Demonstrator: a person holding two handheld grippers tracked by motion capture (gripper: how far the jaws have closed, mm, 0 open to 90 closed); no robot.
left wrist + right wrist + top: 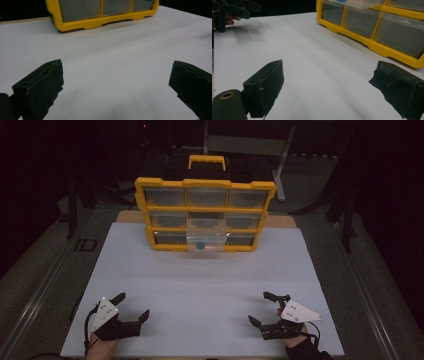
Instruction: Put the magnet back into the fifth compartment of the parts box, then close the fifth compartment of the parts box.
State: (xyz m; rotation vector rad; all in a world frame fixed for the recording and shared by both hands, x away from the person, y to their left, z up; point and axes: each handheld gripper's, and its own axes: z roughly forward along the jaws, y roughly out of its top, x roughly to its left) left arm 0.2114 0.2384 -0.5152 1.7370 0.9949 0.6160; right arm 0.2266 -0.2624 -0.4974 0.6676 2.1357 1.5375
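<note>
Yellow organizer (pixel 205 215) with its clear drawers stands upright well ahead of both grippers, at the far edge of the white table (pixel 200 290), its front turned toward the person, likely so the drawers can be reached and pulled straight out. One middle drawer (pixel 206 241) in the bottom row sits pulled partway out, with a small blue thing (pixel 200 246) inside it. Left gripper (pixel 131 306) rests low near the table's near edge, jaws spread wide, holding nothing and touching nothing between them. Right gripper (pixel 263 308) sits well apart from it, also near the near edge, jaws equally wide and empty. Both look parked in a ready pose; the open drawer lies ahead and between them
</note>
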